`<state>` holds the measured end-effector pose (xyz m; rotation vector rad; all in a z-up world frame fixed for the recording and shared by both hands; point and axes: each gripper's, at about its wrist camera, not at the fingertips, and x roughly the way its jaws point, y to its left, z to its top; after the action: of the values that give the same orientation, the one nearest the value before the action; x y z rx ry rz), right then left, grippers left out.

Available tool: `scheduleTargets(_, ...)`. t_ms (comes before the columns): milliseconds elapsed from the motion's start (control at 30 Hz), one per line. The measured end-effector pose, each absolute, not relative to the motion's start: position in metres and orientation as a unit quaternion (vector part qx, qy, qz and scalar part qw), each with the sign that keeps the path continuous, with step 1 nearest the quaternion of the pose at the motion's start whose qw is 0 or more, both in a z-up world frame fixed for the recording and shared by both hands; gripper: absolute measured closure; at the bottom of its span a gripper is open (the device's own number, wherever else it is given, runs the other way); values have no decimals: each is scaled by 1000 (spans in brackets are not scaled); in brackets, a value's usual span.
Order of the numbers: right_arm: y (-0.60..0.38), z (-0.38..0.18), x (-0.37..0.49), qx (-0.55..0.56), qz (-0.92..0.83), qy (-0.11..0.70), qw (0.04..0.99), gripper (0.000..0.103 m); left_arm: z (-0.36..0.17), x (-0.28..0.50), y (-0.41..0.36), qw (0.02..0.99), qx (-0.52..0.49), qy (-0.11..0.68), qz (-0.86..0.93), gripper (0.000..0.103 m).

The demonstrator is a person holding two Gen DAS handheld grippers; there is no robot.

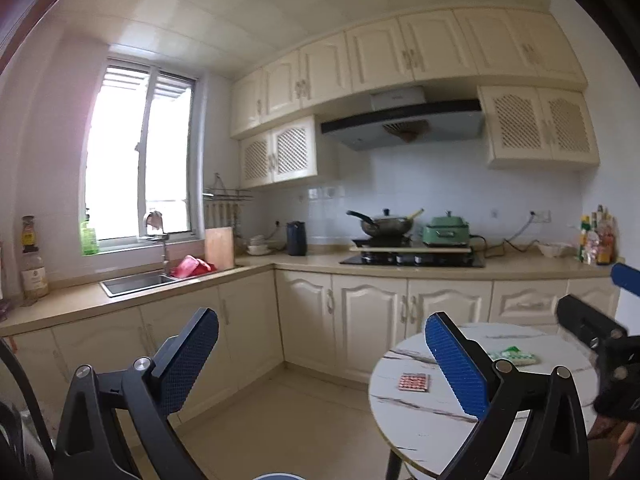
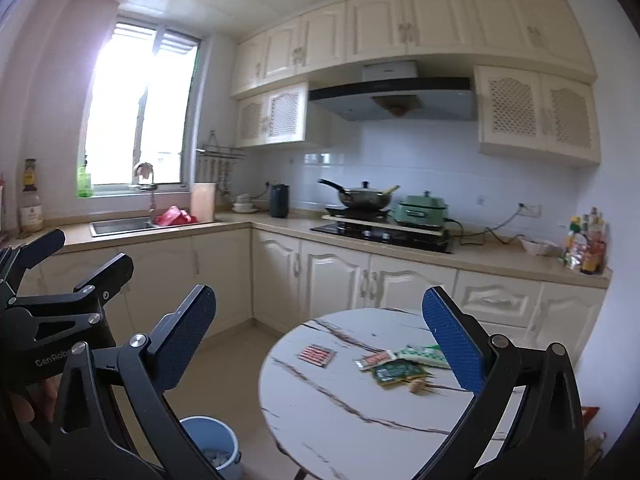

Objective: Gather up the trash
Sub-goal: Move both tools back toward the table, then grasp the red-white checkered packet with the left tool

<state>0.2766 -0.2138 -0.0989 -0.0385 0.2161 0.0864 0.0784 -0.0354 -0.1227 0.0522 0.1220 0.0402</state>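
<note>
Hovering in a cream-cabinet kitchen, the left claw [image 1: 322,354] and the right claw [image 2: 320,332] are both standing spread wide with their blue textured pads apart, nothing caught between them. Both are pointing roughly level toward the round white marble-patterned tabletop [image 2: 340,412], which is carrying the trash. A flat red-and-white packet [image 2: 317,355] is lying alone toward the left side of the top, well apart from a loose cluster on the right: a small red wrapper [image 2: 375,359], a dark green wrapper [image 2: 396,372] just beside it, a white-and-green snack bag [image 2: 420,354] behind them and partly hidden by the right claw's pad, and a small tan scrap [image 2: 417,388] near the green wrapper. In the left wrist view only the red packet [image 1: 414,382] and the white-and-green bag [image 1: 516,356] are showing. A light blue plastic bin [image 2: 212,446] is sitting on the floor beside the table's left edge, with something pale lying inside it. The other claw is showing at the edge of each view, blurred. Along the far counter, a black gas hob [image 2: 384,234] is carrying a dark lidded wok [image 2: 364,196] and a green electric cooker [image 2: 424,210].
</note>
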Motion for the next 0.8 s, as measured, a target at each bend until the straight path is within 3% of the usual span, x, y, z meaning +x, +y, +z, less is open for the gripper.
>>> scheduleTargets(300,-295,-130,310,10,-33,161,986,0,-127,202,-44,983,24,181,-36,1)
scheduleTargets(600,-353,-195,389,39,-79,260,962,0,-163,319,-64,951,42,293,-93,1)
scheduleTargets(800,-377,-238,438,57,-83,314,944,0,-171,439,-92,916,51,377,-125,1)
